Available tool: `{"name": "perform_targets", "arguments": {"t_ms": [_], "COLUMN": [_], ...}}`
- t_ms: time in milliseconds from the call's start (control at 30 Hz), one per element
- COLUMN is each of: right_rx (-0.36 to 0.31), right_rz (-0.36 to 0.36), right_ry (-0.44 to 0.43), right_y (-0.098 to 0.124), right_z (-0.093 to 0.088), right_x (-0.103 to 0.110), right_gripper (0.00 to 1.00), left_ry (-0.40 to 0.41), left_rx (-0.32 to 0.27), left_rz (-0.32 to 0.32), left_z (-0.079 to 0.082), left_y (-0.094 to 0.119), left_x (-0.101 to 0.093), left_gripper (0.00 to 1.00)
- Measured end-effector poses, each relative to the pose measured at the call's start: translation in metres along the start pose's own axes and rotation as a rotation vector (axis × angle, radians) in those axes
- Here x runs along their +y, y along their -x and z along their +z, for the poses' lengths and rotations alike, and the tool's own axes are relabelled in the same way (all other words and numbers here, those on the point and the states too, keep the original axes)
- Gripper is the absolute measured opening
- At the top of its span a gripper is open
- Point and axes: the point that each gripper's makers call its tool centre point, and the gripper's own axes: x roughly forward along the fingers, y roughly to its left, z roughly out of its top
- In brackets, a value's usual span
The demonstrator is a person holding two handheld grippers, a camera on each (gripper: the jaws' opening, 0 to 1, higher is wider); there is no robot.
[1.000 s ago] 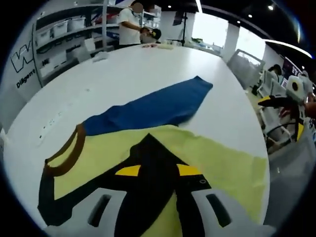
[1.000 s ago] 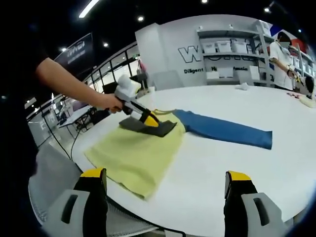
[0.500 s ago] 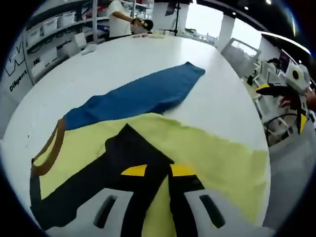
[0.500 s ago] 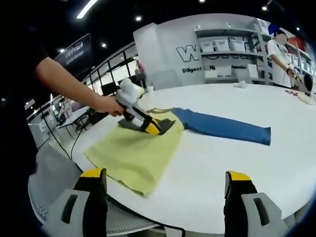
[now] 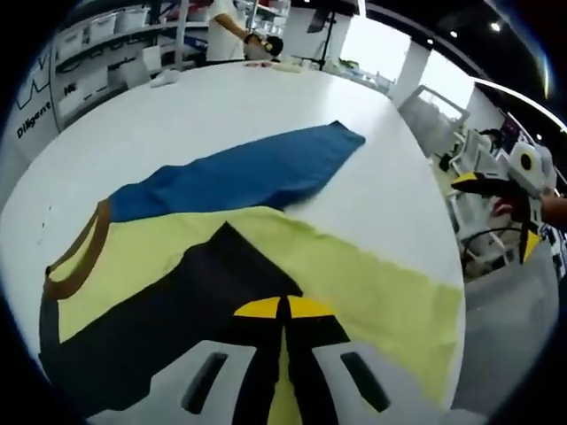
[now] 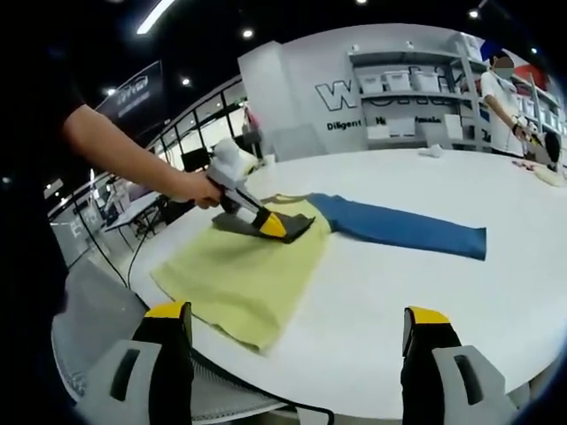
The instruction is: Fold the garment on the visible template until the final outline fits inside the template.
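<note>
- Garment (image 5: 354, 274): a yellow shirt with a blue sleeve (image 5: 239, 173) and brown collar (image 5: 75, 266), lying flat on the white surface (image 5: 221, 102) near its edge.
- Dark panel (image 5: 168, 328): lies on the yellow body, close to the collar.
- Left claw (image 5: 282, 307): yellow tips pressed together, clamped on the dark panel; in the right gripper view, a hand (image 6: 197, 188) holds it angled down onto the garment.
- Right claw (image 6: 297, 323): jaws spread wide, gripping nothing, held off the surface edge, well apart from the garment.
- Background: a person (image 6: 503, 104) stands by shelving (image 6: 416, 93).
</note>
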Motion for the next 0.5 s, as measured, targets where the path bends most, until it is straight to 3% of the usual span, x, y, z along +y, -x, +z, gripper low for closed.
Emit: {"name": "perform_targets", "arguments": {"t_ms": [100, 200, 267, 300, 433, 500], "right_rx": [0.004, 0.001, 0.005, 0.005, 0.005, 0.004], "right_rz": [0.003, 0.007, 0.009, 0.010, 0.013, 0.014], "right_ry": [0.002, 0.002, 0.008, 0.009, 0.012, 0.018], "right_y": [-0.001, -0.002, -0.003, -0.003, -0.006, -0.007], "right_z": [0.000, 0.001, 0.001, 0.001, 0.002, 0.004], "right_x": [0.001, 0.003, 0.004, 0.004, 0.002, 0.001], "right_gripper": [0.98, 0.98, 0.98, 0.98, 0.98, 0.98], "left_ry": [0.011, 0.058, 0.086, 0.102, 0.035, -0.035], "left_rx": [-0.036, -0.014, -0.072, -0.073, -0.087, -0.106], "left_rz": [-0.032, -0.051, -0.063, -0.057, -0.035, -0.019], "left_z": [0.003, -0.005, 0.002, 0.001, 0.003, 0.008], "left_y": [0.002, 0.000, 0.001, 0.002, 0.007, 0.012], "left_x": [-0.004, -0.005, -0.008, -0.008, -0.007, -0.005], "left_gripper": [0.00, 0.01, 0.01, 0.02, 0.08, 0.11]}}
